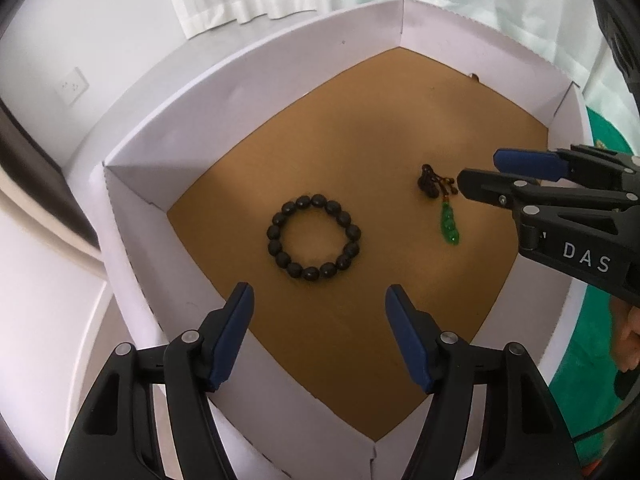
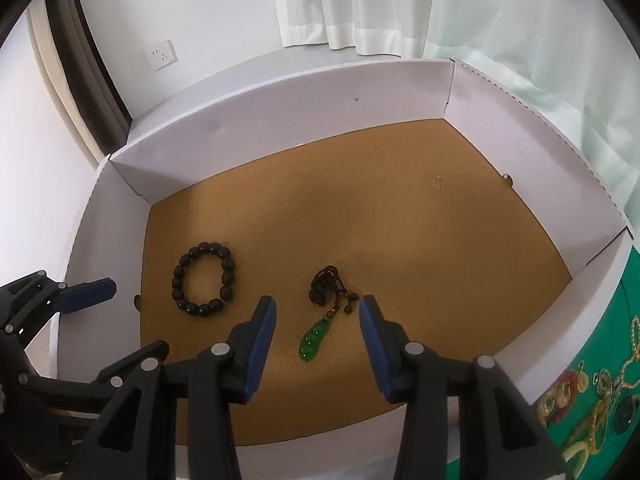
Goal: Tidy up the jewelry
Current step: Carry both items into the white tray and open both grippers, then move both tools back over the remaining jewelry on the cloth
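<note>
A shallow white-walled cardboard box with a brown floor (image 1: pixel 256 92) (image 2: pixel 280 96) holds two pieces of jewelry: a dark round-beaded bracelet (image 1: pixel 314 238) (image 2: pixel 204 278) lying flat toward the box's left side, and a green carved pendant on a bunched dark cord (image 1: pixel 440 204) (image 2: pixel 326 312) well apart from it, nearer the middle of the floor. The left tool (image 1: pixel 320 332) (image 2: pixel 86 290), black with blue pads, hangs over the near edge of the box with its jaws spread wide and nothing between them; the bracelet lies just ahead of its tips. The right tool (image 2: pixel 318 340) (image 1: pixel 496 172) is likewise wide open and empty, its two blue pads flanking the pendant from above, whether touching the floor cannot be told. Outside the box's right wall, on a green cloth (image 2: pixel 600 340), sits a heap of gold, red and dark jewelry (image 2: pixel 588 392). White curtains (image 2: pixel 352 4) and a wall socket (image 2: pixel 160 54) show behind.
</note>
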